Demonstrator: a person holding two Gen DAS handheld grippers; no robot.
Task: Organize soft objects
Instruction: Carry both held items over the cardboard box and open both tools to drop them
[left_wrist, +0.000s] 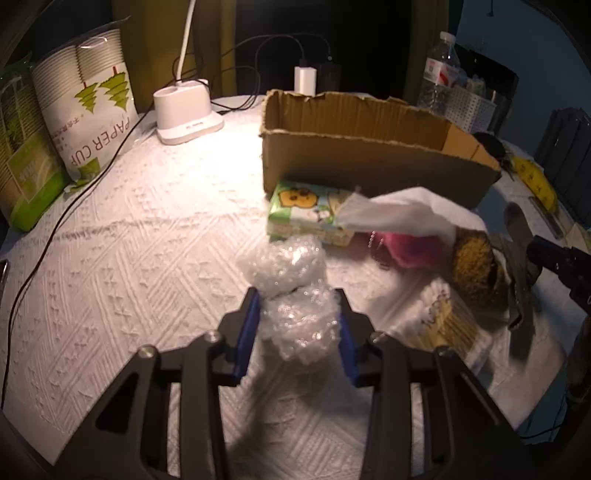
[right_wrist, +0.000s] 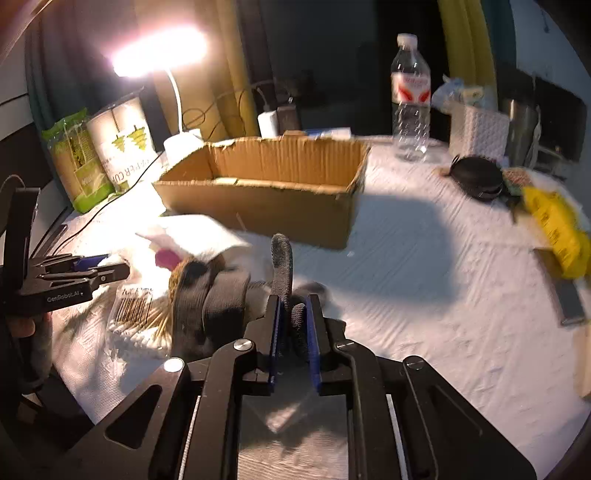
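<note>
The left tool (left_wrist: 299, 317) is about half open, its blue pads pressed against both sides of a crumpled wad of bubble wrap (left_wrist: 291, 288). The wad's long axis runs along the fingers, its free end toward 12 o'clock, over the white textured surface (left_wrist: 129, 258).

The right tool (right_wrist: 293, 317) is nearly closed, pinching a dark grey knit glove (right_wrist: 221, 295). One glove finger (right_wrist: 282, 266) sticks up toward 12 o'clock between the pads; the rest of the glove trails off toward 9 o'clock.

At 12 o'clock from both tools stands an open cardboard box (left_wrist: 369, 155); the part of its inside that shows holds nothing. Its long axis runs from 9 to 3 o'clock. Just before it lies a green tissue pack (left_wrist: 306, 214) with a white tissue (left_wrist: 399, 214) pulled out toward 3 o'clock, beside a pink soft item (left_wrist: 417, 247) and a yellow-brown fuzzy item (left_wrist: 476, 266).
</note>
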